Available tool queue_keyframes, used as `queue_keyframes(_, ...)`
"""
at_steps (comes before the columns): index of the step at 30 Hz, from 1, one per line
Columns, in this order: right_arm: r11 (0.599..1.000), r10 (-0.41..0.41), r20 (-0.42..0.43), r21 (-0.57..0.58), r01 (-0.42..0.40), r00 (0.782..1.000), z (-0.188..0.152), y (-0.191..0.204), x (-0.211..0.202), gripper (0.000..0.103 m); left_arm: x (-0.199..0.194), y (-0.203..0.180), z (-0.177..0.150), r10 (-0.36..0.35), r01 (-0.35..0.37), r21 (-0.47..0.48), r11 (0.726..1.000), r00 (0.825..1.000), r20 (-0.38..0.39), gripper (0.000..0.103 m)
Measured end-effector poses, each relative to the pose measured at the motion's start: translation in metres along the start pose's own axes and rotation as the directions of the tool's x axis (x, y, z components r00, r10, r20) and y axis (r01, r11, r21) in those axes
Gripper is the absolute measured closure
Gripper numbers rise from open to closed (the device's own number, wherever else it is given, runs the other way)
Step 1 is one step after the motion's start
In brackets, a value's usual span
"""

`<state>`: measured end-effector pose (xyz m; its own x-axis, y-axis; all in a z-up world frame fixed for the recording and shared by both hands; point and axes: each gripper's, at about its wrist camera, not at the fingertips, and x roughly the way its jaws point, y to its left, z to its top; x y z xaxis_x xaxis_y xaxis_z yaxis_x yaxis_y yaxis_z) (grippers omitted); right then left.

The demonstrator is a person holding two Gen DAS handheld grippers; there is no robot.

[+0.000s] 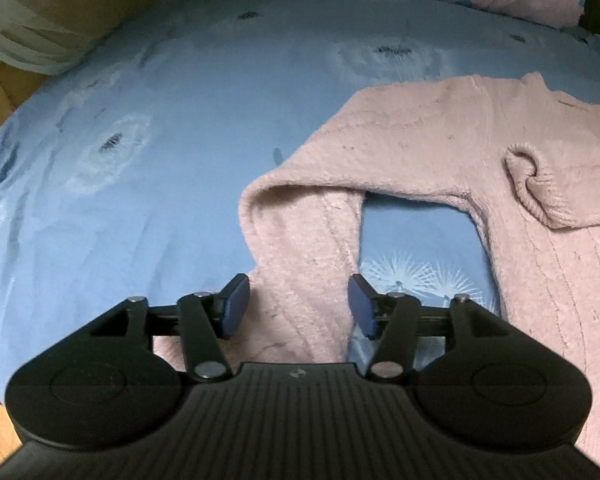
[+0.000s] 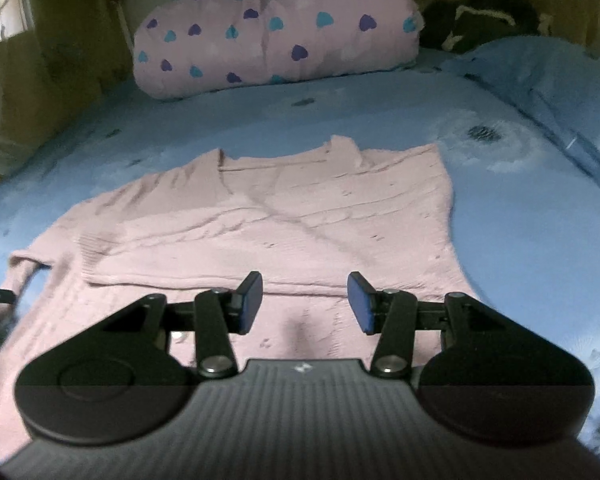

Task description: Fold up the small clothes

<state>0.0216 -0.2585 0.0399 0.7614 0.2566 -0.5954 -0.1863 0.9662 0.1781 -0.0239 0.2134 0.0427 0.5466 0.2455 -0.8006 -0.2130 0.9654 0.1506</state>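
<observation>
A blue bedsheet (image 1: 148,208) printed with pale dandelion heads covers the bed, and a pink blanket with hearts (image 2: 276,36) lies bunched at twelve o'clock near the headboard. At ten o'clock in the left wrist view a pale sheer cloth (image 1: 24,28) hangs beside the bed. A pink knitted sweater (image 2: 292,216) lies flat on the sheet, its body spread out and one sleeve (image 1: 300,248) bent down toward six o'clock. The left gripper (image 1: 298,306) hovers over that sleeve, jaws parted either side of it, pads not pressing. The right gripper (image 2: 304,304) hangs over the sweater's lower body, jaws parted, gripping nothing.
</observation>
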Motion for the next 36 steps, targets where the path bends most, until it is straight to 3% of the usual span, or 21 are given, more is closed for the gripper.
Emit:
queue_keyframes(3,1.0,0.004,0.009,-0.002,-0.004,1.0,0.001,-0.001,-0.002,0.054,0.012,-0.007,0.001,0.006,-0.006,0.002,1.0,1.0,-0.019,0.039)
queue_keyframes(6,1.0,0.018,0.017,-0.004,-0.018,1.0,0.0,-0.001,-0.005,0.054,0.014,-0.01,-0.003,0.032,-0.032,0.021,0.999,0.999,0.033,0.042)
queue_keyframes(7,1.0,0.017,0.021,-0.007,-0.017,1.0,0.001,0.0,-0.006,0.054,0.015,-0.01,-0.003,0.036,-0.037,0.022,0.999,0.998,0.043,0.063)
queue_keyframes(8,1.0,0.016,0.025,-0.009,-0.016,1.0,0.001,0.0,-0.006,0.054,0.014,-0.008,-0.003,0.039,-0.04,0.012,0.999,0.998,0.049,0.076)
queue_keyframes(9,1.0,0.014,0.029,-0.01,-0.014,0.999,0.001,0.0,-0.006,0.054,0.013,-0.005,-0.002,0.061,-0.061,0.01,0.998,0.996,0.059,0.083)
queue_keyframes(11,1.0,0.013,0.035,-0.006,-0.012,0.999,0.002,-0.001,-0.007,0.054,0.012,0.001,0.001,0.138,-0.14,0.021,0.99,0.987,0.087,0.085)
queue_keyframes(14,1.0,0.011,0.047,0.009,-0.011,0.999,0.003,-0.003,-0.008,0.054,0.016,0.011,0.005,0.275,-0.284,0.058,0.957,0.954,0.121,0.085)
queue_keyframes(17,1.0,0.013,0.057,0.021,-0.014,0.998,0.004,-0.004,-0.008,0.054,0.021,0.02,0.01,0.405,-0.422,0.076,0.904,0.898,0.17,0.085)
queue_keyframes(18,1.0,0.015,0.059,0.023,-0.016,0.998,0.004,-0.003,-0.008,0.054,0.023,0.023,0.012,0.44,-0.459,0.072,0.886,0.878,0.187,0.085)
queue_keyframes(20,1.0,0.019,0.059,0.022,-0.02,0.998,0.004,-0.002,-0.006,0.054,0.025,0.028,0.017,0.474,-0.493,0.05,0.868,0.855,0.208,0.085)
queue_keyframes(24,1.0,0.023,0.055,0.009,-0.023,0.998,0.002,0.003,-0.004,0.054,0.016,0.033,0.031,0.469,-0.474,-0.046,0.879,0.844,0.261,0.085)
queue_keyframes(28,1.0,0.03,0.057,0.007,-0.03,0.998,0.003,0.004,-0.003,0.054,-0.014,0.023,0.041,0.441,-0.439,-0.095,0.893,0.816,0.375,0.085)
queue_keyframes(32,0.999,0.033,0.061,0.008,-0.033,0.998,0.003,0.004,-0.004,0.054,-0.051,0.007,0.052,0.38,-0.368,-0.124,0.922,0.792,0.478,0.085)
queue_keyframes(36,0.999,0.034,0.066,0.016,-0.035,0.997,0.003,0.004,-0.006,0.054,-0.089,-0.022,0.063,0.276,-0.258,-0.114,0.959,0.776,0.567,0.085)
